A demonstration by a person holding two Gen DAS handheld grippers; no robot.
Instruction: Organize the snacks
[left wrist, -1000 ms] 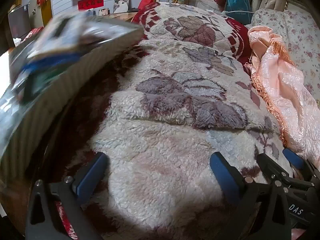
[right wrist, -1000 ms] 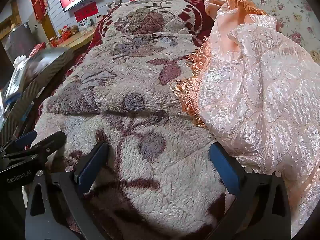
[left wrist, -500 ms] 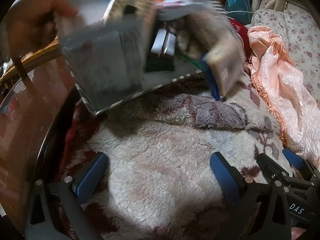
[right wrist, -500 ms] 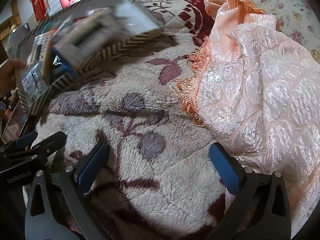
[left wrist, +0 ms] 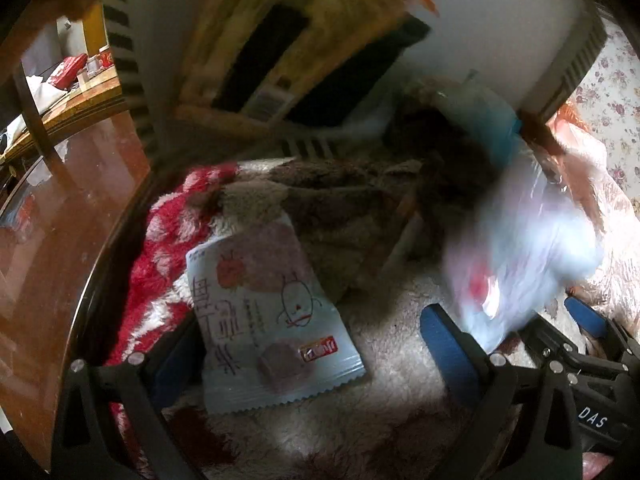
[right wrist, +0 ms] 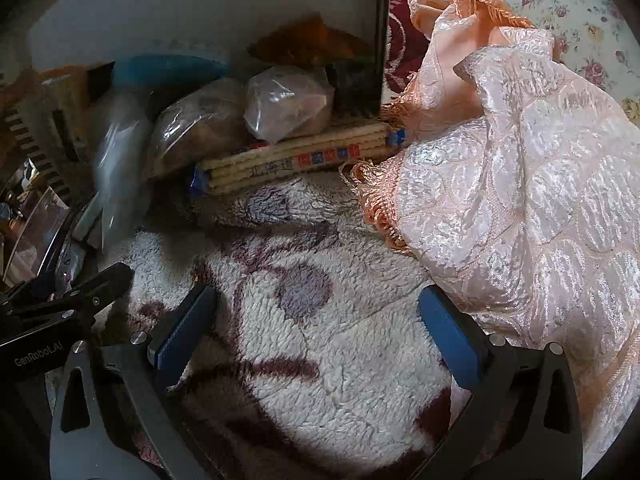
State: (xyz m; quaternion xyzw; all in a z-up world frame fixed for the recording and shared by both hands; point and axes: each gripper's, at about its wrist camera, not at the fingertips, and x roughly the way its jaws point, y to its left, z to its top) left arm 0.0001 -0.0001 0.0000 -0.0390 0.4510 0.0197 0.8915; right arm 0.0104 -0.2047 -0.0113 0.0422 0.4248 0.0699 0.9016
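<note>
Left hand-held gripper (left wrist: 312, 344): jaws spread wide, nothing between them. A pale blue snack packet (left wrist: 272, 320) lies flat on the fleece blanket (left wrist: 384, 432), overlapping the left finger (left wrist: 176, 364) at 8 o'clock. A second packet (left wrist: 516, 264) at 3 o'clock is motion-blurred. A tipped striped box (left wrist: 500, 12) fills 12 o'clock.

Right hand-held gripper (right wrist: 316, 336): jaws apart, empty, over the blanket. At 11 o'clock, a pack of biscuit sticks (right wrist: 296, 158) carries two clear bags (right wrist: 288, 100). Peach satin cloth (right wrist: 520, 184) lies at 3 o'clock.
</note>
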